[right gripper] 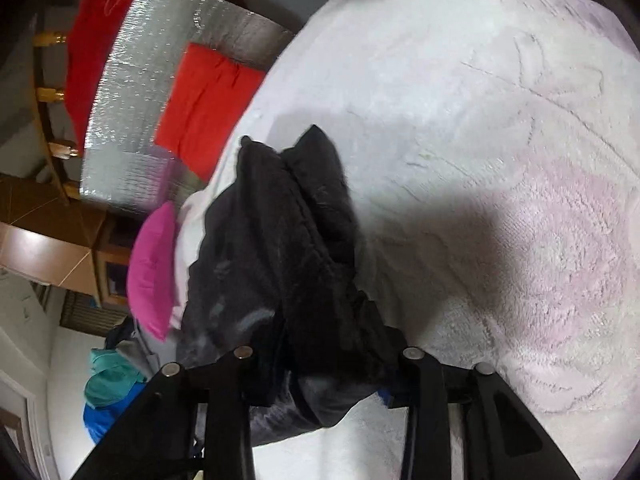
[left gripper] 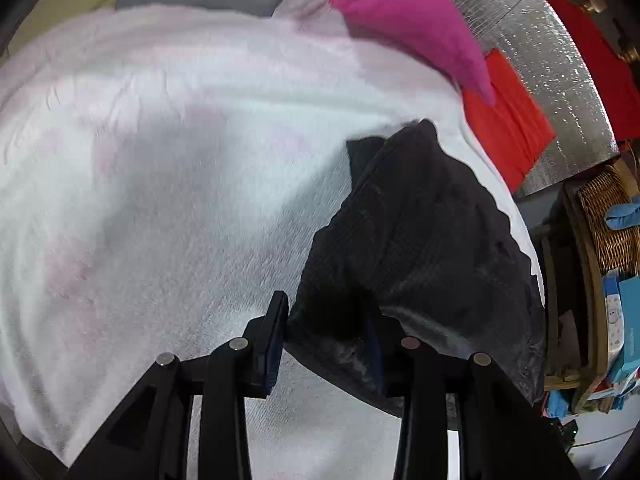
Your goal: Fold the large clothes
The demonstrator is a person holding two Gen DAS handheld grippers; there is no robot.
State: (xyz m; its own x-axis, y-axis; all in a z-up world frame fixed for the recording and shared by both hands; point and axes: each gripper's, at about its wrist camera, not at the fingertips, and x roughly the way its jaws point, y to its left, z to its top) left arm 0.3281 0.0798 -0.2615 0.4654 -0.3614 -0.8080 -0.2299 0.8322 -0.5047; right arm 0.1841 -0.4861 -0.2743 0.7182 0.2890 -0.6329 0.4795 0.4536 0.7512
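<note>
Lying bunched on the white fleecy blanket (left gripper: 160, 160), black garment (left gripper: 420, 240), left gripper (left gripper: 326, 332) clamped on its near edge, right gripper (right gripper: 320, 376) clamped on its other end, magenta pillow (left gripper: 400, 12) and red cloth (left gripper: 508, 120) beyond the garment.

Counted around the white fluffy blanket (left gripper: 180, 168): one black garment (left gripper: 420, 232) on it, one magenta pillow (left gripper: 404, 12) at its edge, one folded red cloth (left gripper: 508, 128) beside it, one wicker basket (left gripper: 608, 216) beyond.
</note>
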